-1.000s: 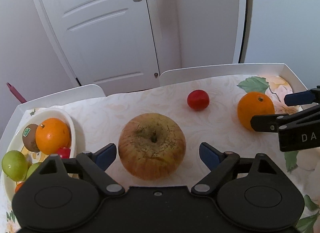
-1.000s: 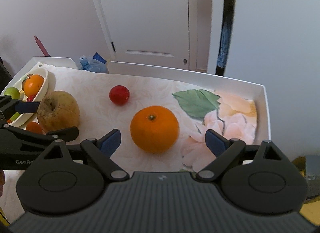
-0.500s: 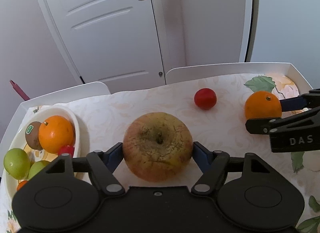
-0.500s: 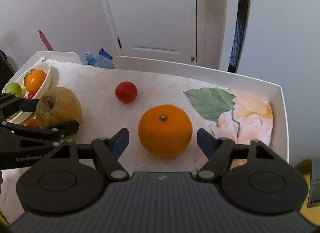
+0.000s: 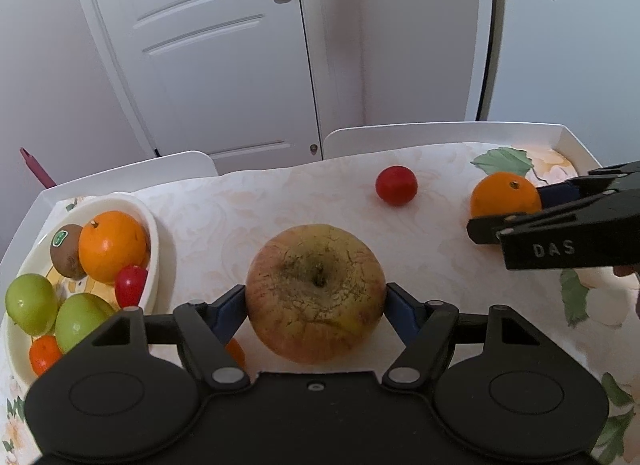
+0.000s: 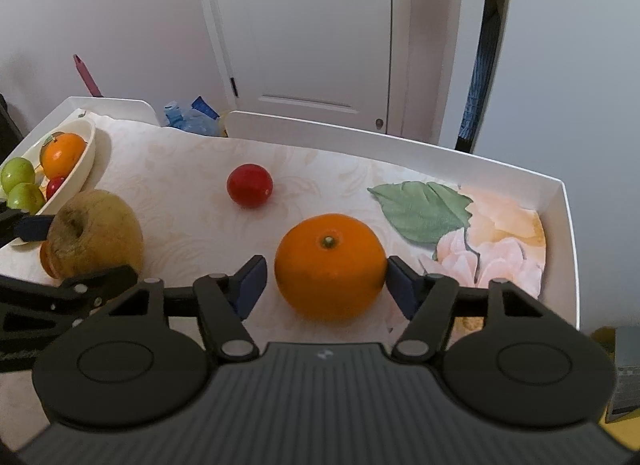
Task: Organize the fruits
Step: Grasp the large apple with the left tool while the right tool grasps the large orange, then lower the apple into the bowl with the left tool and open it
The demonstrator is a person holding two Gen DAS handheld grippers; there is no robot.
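My left gripper [image 5: 316, 305] is shut on a big yellow-red apple [image 5: 315, 292], both blue pads against its sides. The apple also shows in the right wrist view [image 6: 96, 233]. My right gripper [image 6: 326, 283] brackets an orange [image 6: 330, 265]; the right pad touches it and a small gap shows at the left pad. The orange also shows in the left wrist view [image 5: 505, 195]. A small red fruit [image 5: 396, 185] lies on the table between them. A white bowl [image 5: 154, 225] at the left holds an orange, a kiwi, green fruits and small red ones.
The floral tablecloth sits in a white raised rim [image 6: 568, 249]. A small orange fruit [image 5: 236, 351] lies beside the left finger. Behind the table are a white door [image 5: 208, 45] and a blue plastic bottle [image 6: 188, 117].
My left gripper closed onto the apple. My right gripper narrowed around the orange and moved in on it.
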